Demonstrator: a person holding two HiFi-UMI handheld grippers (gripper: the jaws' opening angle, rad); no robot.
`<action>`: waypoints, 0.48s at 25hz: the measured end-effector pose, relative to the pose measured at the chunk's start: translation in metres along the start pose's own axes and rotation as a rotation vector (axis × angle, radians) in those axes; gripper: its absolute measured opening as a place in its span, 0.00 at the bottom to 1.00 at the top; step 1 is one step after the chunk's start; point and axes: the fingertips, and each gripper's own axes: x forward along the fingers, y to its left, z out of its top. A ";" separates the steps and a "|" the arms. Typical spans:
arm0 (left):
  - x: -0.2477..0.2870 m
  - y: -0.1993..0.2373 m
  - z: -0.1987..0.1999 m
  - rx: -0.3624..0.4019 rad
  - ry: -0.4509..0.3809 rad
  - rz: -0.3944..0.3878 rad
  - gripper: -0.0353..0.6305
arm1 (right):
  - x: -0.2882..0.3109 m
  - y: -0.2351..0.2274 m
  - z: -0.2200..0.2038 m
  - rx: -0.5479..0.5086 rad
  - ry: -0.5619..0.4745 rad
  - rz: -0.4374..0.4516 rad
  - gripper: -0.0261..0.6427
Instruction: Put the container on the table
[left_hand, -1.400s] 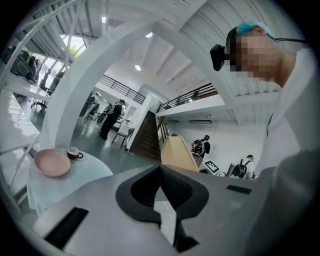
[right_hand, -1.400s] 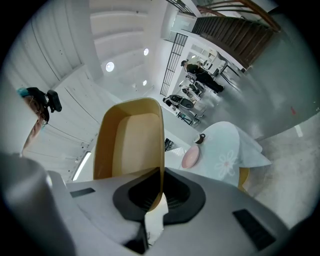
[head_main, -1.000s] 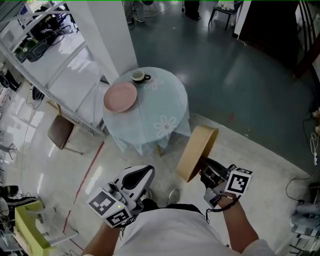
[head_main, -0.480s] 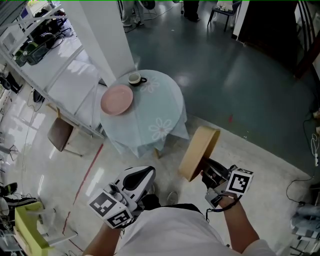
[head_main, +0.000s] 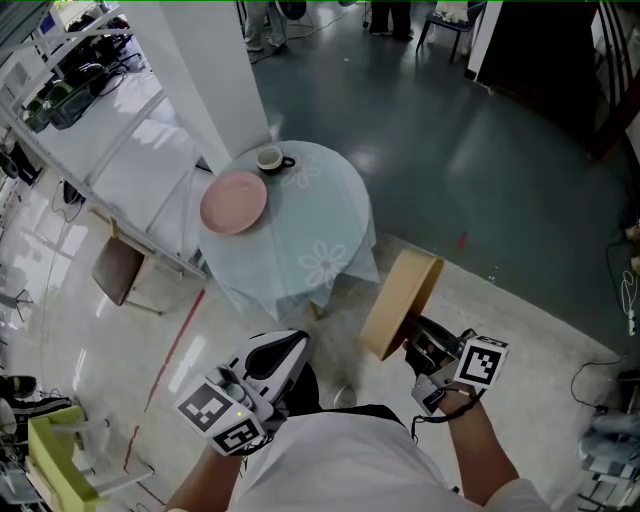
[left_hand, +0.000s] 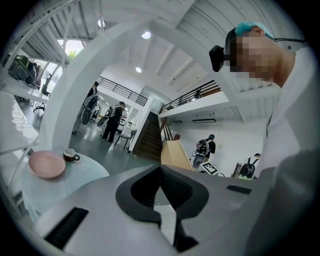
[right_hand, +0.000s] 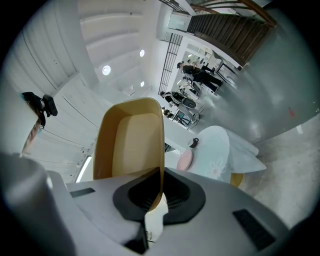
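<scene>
A tan paper container (head_main: 398, 303) hangs tilted on its side in the air, its rim pinched by my right gripper (head_main: 412, 345). In the right gripper view the container (right_hand: 129, 142) stands up from between the shut jaws of the right gripper (right_hand: 159, 192). The small round table (head_main: 320, 215) with a pale blue flowered cloth stands ahead and to the left, also seen in the right gripper view as the table (right_hand: 217, 152). My left gripper (head_main: 290, 352) is held low by my body, jaws together and empty; the left gripper (left_hand: 160, 187) sees the table (left_hand: 87, 175) at left.
A pink plate (head_main: 234, 202) and a cup (head_main: 270, 158) sit on the table's far left side. A white pillar (head_main: 205, 60) and a glass partition stand behind it, a brown chair (head_main: 117, 268) at left. People and chairs are in the distance.
The view has shifted slightly; the table sits a little further left and up in the head view. The container stays gripped the same way.
</scene>
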 end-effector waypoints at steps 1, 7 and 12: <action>0.001 0.005 0.001 -0.001 0.000 -0.002 0.09 | 0.004 -0.002 0.001 0.001 -0.002 -0.003 0.07; 0.002 0.047 0.014 -0.019 0.003 -0.006 0.09 | 0.044 -0.004 0.008 0.004 0.006 -0.020 0.07; -0.001 0.094 0.024 -0.048 0.016 -0.016 0.09 | 0.089 -0.004 0.010 0.008 0.016 -0.040 0.07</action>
